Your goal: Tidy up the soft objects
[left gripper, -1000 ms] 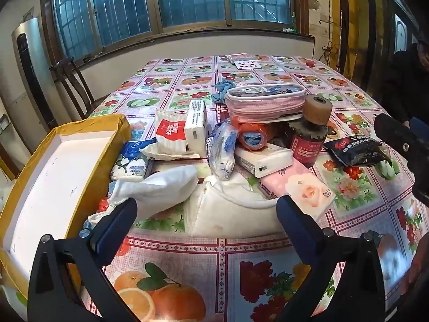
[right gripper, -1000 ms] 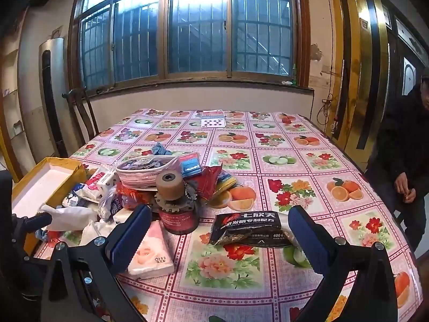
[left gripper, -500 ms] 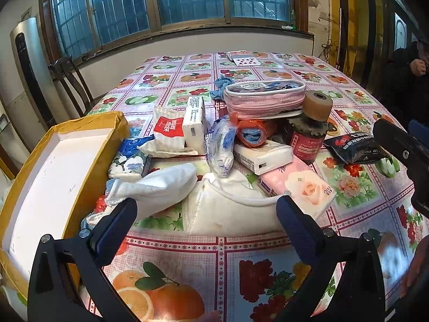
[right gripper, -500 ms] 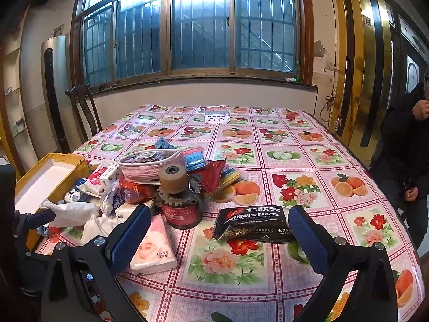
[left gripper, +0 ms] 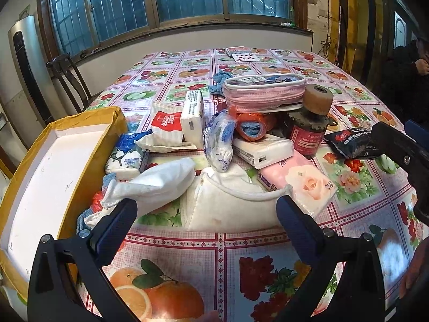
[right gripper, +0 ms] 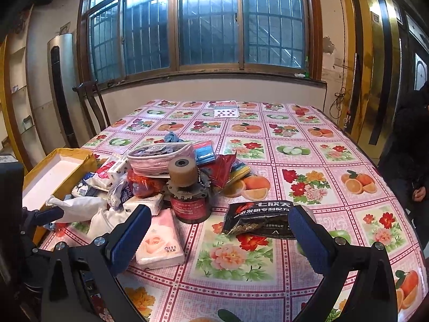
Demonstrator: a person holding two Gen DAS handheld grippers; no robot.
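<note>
Fruit-print table (left gripper: 214,241): soft packs (left gripper: 297,185) heaped just right of yellow box (left gripper: 88,123), which holds nothing; sorting not begun. Left gripper (left gripper: 206,209) and right gripper (right gripper: 217,228) gape wide, holding nothing

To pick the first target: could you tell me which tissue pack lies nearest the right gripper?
The pink rose-printed tissue pack, lying beside the right gripper; other packs sit deeper in the pile.

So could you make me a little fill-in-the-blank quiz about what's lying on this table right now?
1. The brown roll sits on top of the dark ____.
2. The yellow box with the white inside holds ____.
3. The tissue pack near the right gripper shows a pink ____.
4. Both the right and the left gripper are ____.

Missing words: jar; nothing; rose; open
</note>
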